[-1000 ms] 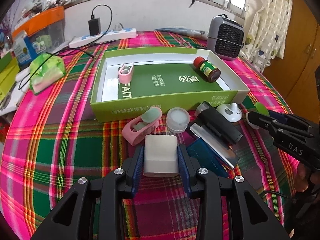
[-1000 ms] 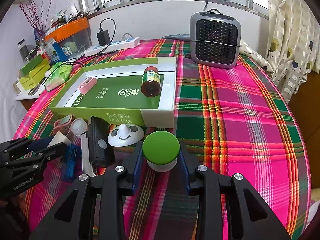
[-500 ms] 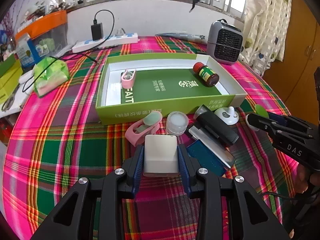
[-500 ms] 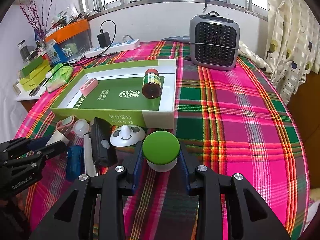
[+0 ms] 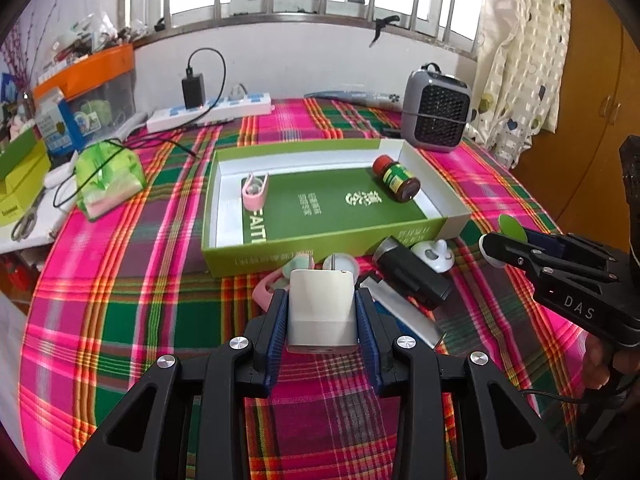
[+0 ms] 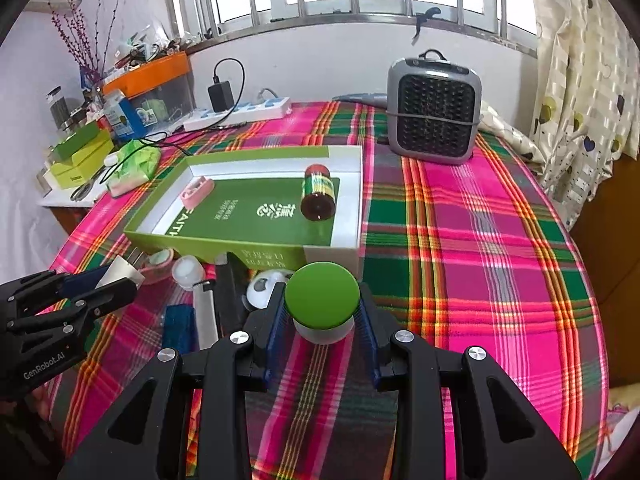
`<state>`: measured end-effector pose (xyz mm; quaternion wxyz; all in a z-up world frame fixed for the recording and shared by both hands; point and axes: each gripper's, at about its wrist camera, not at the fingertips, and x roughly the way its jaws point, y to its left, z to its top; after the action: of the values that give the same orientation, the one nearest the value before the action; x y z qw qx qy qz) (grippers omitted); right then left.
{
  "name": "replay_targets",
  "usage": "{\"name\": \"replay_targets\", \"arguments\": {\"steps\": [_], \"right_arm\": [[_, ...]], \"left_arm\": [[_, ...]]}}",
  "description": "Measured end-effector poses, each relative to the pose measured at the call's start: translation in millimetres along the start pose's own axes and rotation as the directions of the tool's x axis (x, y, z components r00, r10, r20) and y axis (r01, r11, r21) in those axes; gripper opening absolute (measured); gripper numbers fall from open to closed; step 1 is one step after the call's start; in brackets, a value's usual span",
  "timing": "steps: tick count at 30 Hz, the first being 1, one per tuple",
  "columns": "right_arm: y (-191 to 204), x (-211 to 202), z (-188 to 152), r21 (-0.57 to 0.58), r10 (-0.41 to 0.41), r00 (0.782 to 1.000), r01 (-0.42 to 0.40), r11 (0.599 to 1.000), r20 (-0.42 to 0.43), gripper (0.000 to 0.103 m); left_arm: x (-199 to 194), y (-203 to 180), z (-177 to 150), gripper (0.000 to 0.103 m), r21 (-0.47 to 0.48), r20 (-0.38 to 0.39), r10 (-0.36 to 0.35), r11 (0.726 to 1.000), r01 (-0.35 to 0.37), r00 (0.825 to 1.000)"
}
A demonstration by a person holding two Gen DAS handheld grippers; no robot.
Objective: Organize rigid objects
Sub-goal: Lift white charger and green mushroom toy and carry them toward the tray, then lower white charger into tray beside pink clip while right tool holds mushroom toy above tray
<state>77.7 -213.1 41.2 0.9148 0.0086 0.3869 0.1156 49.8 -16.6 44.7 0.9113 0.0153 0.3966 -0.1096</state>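
Note:
My left gripper (image 5: 322,312) is shut on a white plug adapter (image 5: 322,304), held above the plaid cloth just in front of the green box (image 5: 320,258). My right gripper (image 6: 322,312) is shut on a green-lidded jar (image 6: 322,294) near the box's front right corner. Inside the box lie a brown bottle with a red cap (image 5: 396,178) and a pink clip (image 5: 255,190). In front of the box lie a second pink clip (image 5: 266,288), a small white jar (image 6: 188,272), a black device (image 5: 416,276), a silver lighter (image 6: 205,316), a blue item (image 6: 178,328) and a white panda-face hook (image 5: 434,254).
A grey fan heater (image 6: 434,120) stands at the back right of the round table. A white power strip (image 5: 210,112) with a black charger lies at the back. A green packet (image 5: 108,180) and boxes (image 5: 20,184) sit at the left.
My left gripper has risen with the plug adapter, lifting it off the cloth and nearer the box front. The right gripper and its jar have hardly moved.

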Motion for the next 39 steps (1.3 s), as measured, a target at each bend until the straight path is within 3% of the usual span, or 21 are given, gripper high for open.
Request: {"name": "replay_targets", "arguments": {"steps": [22, 39], "right_arm": [[13, -3, 39, -0.042, 0.051, 0.998, -0.049, 0.998, 0.031, 0.034], [29, 51, 88, -0.072, 0.118, 0.993, -0.119, 0.99, -0.019, 0.034]], "left_arm": [[-3, 14, 37, 0.032, -0.007, 0.044, 0.008, 1.0, -0.008, 0.999], [39, 33, 69, 0.032, -0.038, 0.02, 0.0, 0.999, 0.001, 1.0]]}}
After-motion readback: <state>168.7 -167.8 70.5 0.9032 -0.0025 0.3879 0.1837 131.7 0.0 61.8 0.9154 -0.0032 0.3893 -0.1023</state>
